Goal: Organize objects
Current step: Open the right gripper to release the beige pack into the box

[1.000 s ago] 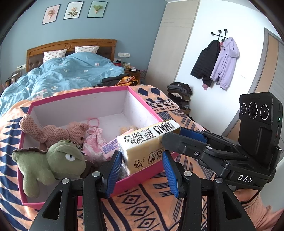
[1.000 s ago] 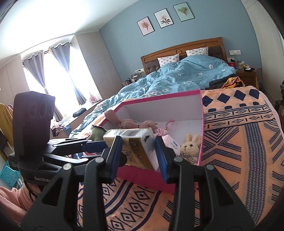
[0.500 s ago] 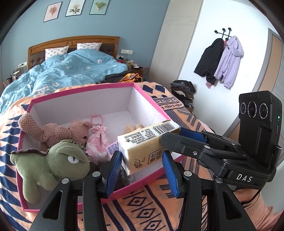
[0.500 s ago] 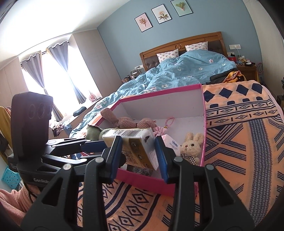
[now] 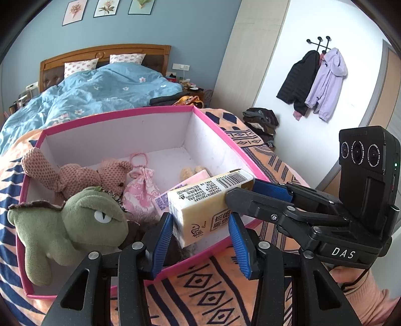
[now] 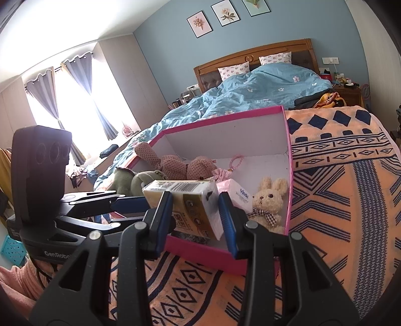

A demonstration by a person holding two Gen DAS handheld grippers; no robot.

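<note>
Patterned blanket (image 5: 208,298) borders pink box (image 5: 218,125); both grippers clamp carton (image 5: 200,210).

This is a home bedroom. Ahead of the grippers stands a bed (image 5: 100,95) with a wooden headboard (image 6: 253,57), patterned pillows (image 5: 80,66) and a rumpled blue floral duvet (image 6: 263,92). Three framed flower prints (image 5: 107,7) hang on the blue wall above it. Coats (image 5: 315,82) hang from wall hooks off to the right, curtains (image 6: 75,82) frame a bright window to the left, and a nightstand (image 6: 348,92) sits beside the bed.
</note>
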